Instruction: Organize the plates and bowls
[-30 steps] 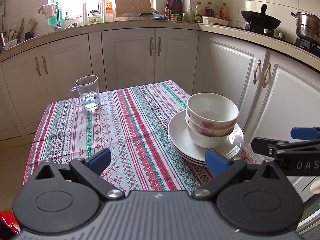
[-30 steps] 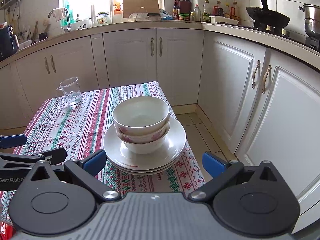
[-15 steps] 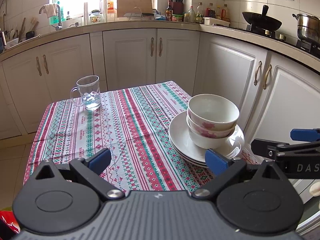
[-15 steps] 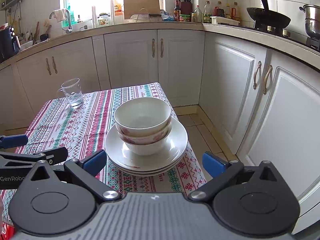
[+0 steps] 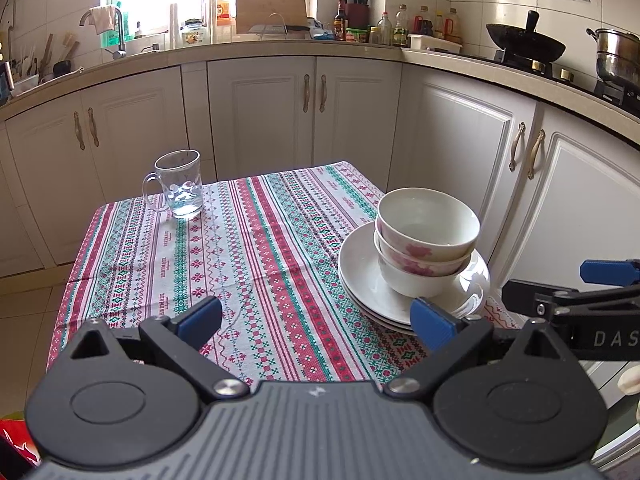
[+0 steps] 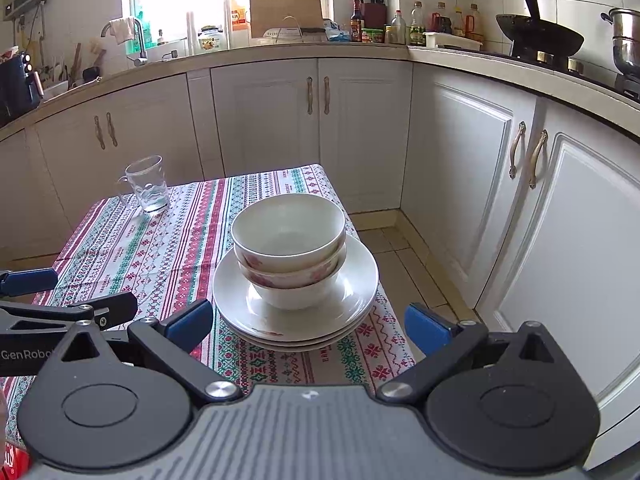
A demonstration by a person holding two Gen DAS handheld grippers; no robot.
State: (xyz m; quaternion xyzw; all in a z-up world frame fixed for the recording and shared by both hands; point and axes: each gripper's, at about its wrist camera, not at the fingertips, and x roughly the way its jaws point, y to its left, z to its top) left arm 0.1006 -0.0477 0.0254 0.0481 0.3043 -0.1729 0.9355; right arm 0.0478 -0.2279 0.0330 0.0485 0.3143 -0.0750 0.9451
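**Stack Gathered at the Tabletop's Right Edge, Both Grippers Held Back and Empty**

The tabletop [image 6: 188,216], draped in a striped patterned cloth, is seen from its near end. At its right edge the plates [image 6: 296,320] are piled (three rims can be made out), and the bowls [image 6: 288,248] are nested on top of them, three deep, slightly off-centre toward the far side of the pile. A glass mug [image 5: 178,184] is left well apart at the far left corner.

The right gripper [image 6: 308,324] is held just short of the pile, its fingers [image 6: 188,324] spread wide with nothing between them; the pile is framed between them in the right wrist view. The left gripper [image 5: 316,318] is likewise released and empty, aimed at bare cloth with the pile off to its right.

The stacking is judged to be essentially done, so the step in hand appears to be a final check or a clean retreat. It would be done well if the fingers were kept wide and drawn straight back, so that no plate rim is clipped. Since the pile sits close to the cloth's edge, any nudge toward the right should be avoided; a correction, if wanted, would best be made by pushing the lowest plate inward.

Against the frames of a second ago, almost nothing is changed: both views are shifted only slightly, and the bowls, plates and mug are found in the same places.
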